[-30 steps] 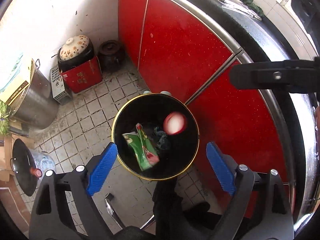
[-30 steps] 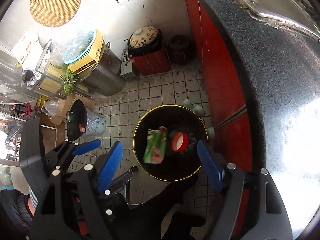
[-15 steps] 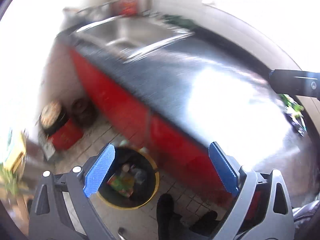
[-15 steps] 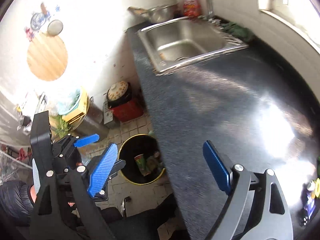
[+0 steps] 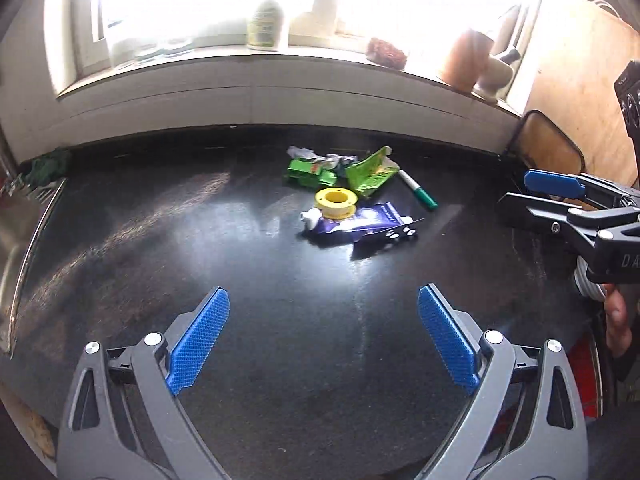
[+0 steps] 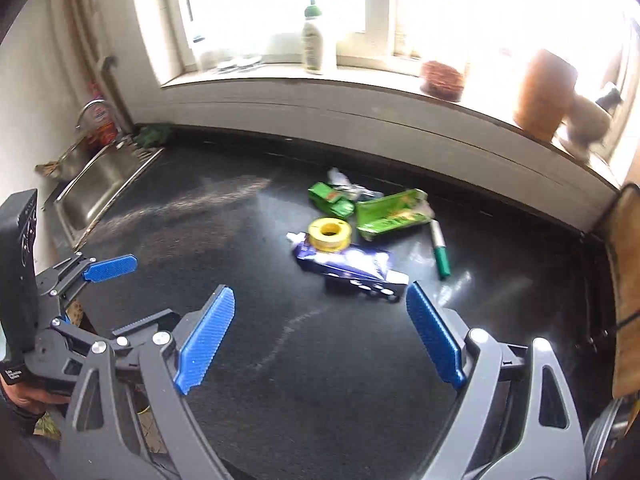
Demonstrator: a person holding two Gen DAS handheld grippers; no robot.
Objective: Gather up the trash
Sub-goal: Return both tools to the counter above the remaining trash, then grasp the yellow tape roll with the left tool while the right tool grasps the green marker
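A small heap of trash lies on the black countertop [image 5: 200, 240] near the back wall. It holds a green carton [image 5: 308, 174], a torn green packet [image 5: 372, 174], a yellow tape roll [image 5: 335, 202], a blue tube [image 5: 360, 222] and a green marker [image 5: 418, 192]. The right wrist view shows the same yellow roll [image 6: 330, 232], blue tube [image 6: 344, 262] and marker [image 6: 440, 252]. My left gripper [image 5: 322, 320] hangs open and empty, short of the heap. My right gripper [image 6: 320, 320] is open and empty too, with its right fingertip close to the tube's end.
A steel sink [image 6: 96, 184] is set into the counter at the far left, with a green cloth [image 6: 154, 134] behind it. On the window sill stand a bottle [image 6: 314, 40] and a terracotta pot [image 6: 544, 92]. A wooden board [image 5: 576, 80] closes off the right end.
Both views have swung up from the black bin on the floor by the red cupboards to the countertop and its trash heap. Both grippers stayed open and empty.
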